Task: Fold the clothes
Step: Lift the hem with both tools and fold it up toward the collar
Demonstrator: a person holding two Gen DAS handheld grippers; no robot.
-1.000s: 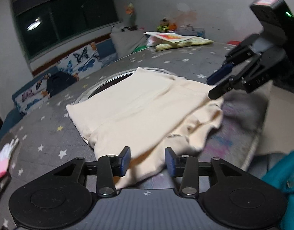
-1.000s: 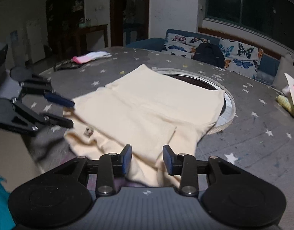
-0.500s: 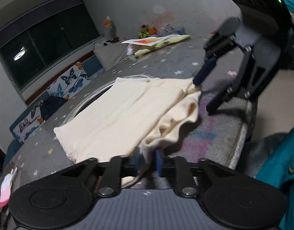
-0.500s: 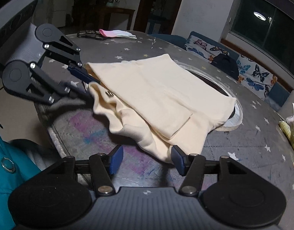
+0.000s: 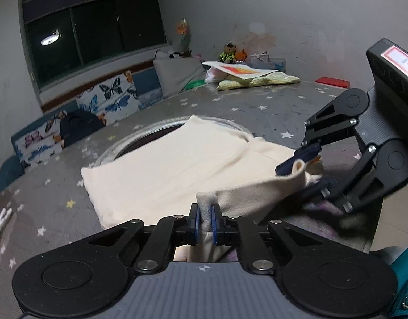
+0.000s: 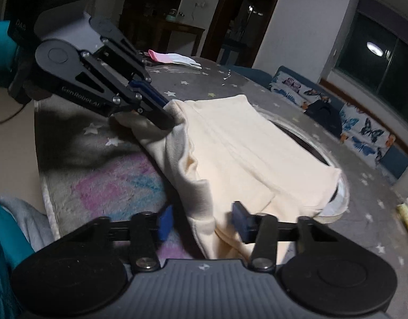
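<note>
Lying lengthwise away, cream garment (image 5: pixel 177 170)

Dark window (image 5: pixel 97 37), butterfly sofa (image 5: pixel 108 101).

A cream, soft-knit garment (image 5: pixel 177 164) lies mostly flat on the grey star-patterned desk (image 5: pixel 270 106), its far part draped over a round opening (image 5: pixel 140 141) in the desk. Its near edge is gathered and lifted off the surface into a taut band, with loose folds hanging below. A seam line runs along its length.
</note>
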